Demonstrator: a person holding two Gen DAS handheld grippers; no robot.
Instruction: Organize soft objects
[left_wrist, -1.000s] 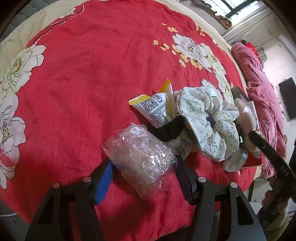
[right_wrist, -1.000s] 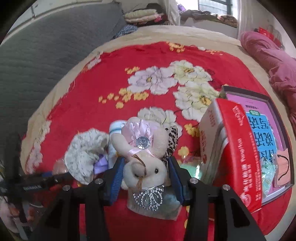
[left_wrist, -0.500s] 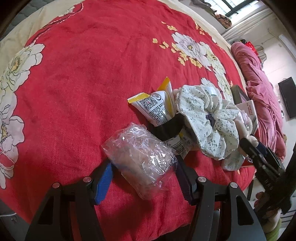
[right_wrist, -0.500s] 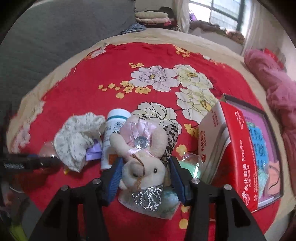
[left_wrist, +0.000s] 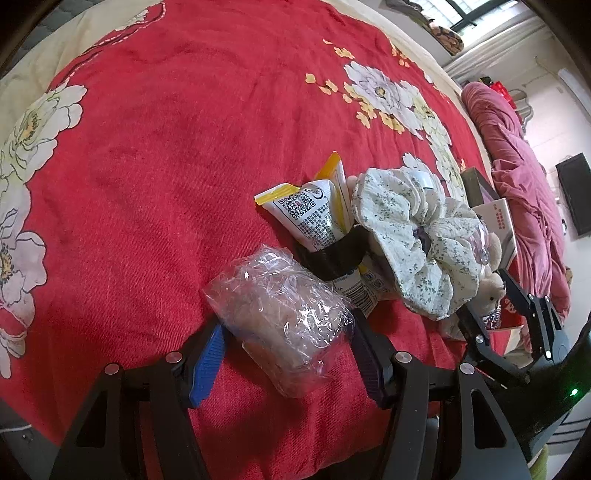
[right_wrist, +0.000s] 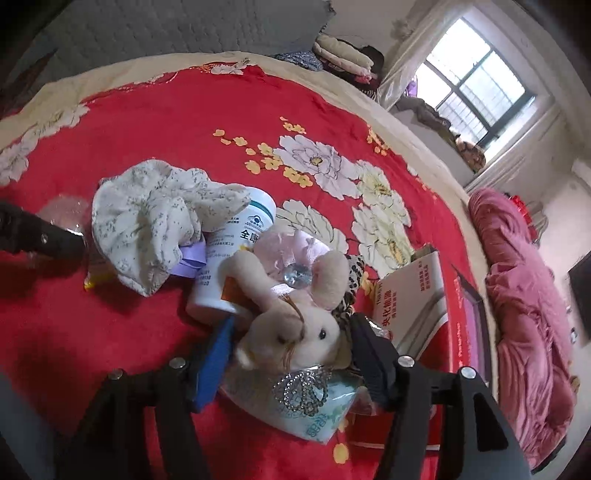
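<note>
On red bedspread (left_wrist: 166, 184), clear bag (left_wrist: 284, 317) wraps tan lump, contents unclear

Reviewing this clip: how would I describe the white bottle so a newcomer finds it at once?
Start at the red floral bedspread and find the heap of items near its front edge. The white bottle lies on its side there, between the floral scrunchie and the plush bunny. It is the only hard, smooth cylinder, with teal printing.

Red floral bedspread (left_wrist: 155, 155), white sprigged scrunchie (left_wrist: 413, 236), cream plush rabbit (right_wrist: 303, 328), perhaps leopard-print cloth (right_wrist: 352, 273).
</note>
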